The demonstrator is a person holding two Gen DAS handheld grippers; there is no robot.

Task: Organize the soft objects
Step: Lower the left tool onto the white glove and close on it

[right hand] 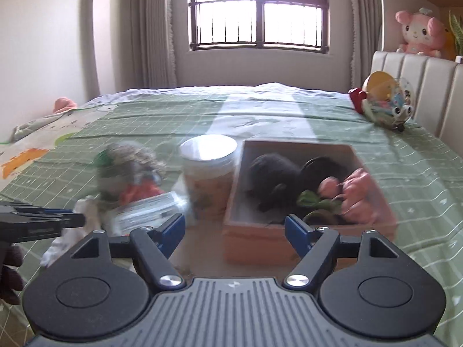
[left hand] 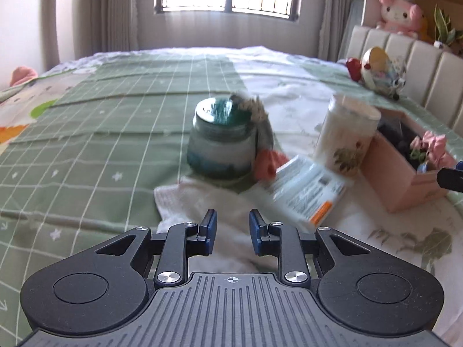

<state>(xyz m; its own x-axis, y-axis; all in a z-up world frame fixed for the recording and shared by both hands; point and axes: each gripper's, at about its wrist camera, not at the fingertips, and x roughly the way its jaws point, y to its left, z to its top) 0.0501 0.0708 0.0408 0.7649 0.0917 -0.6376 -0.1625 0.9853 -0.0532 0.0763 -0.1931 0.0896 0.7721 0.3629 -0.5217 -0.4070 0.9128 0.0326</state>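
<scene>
Jaws: left gripper [left hand: 230,232] parted narrowly, empty, over white cloth [left hand: 202,202] at lower centre. My right gripper [right hand: 234,235] spread wide, empty, before pink box [right hand: 292,240] at centre right, dark plush [right hand: 272,176] inside. Next I'd lower left, pinch cloth fold, avoid jar [left hand: 221,138] and packet [left hand: 306,193].

You won't get any readable text here. The flat packet [left hand: 308,192] has printed lines and an orange patch, but it's too blurred; same for the floral canister [left hand: 345,137], pics only.
</scene>
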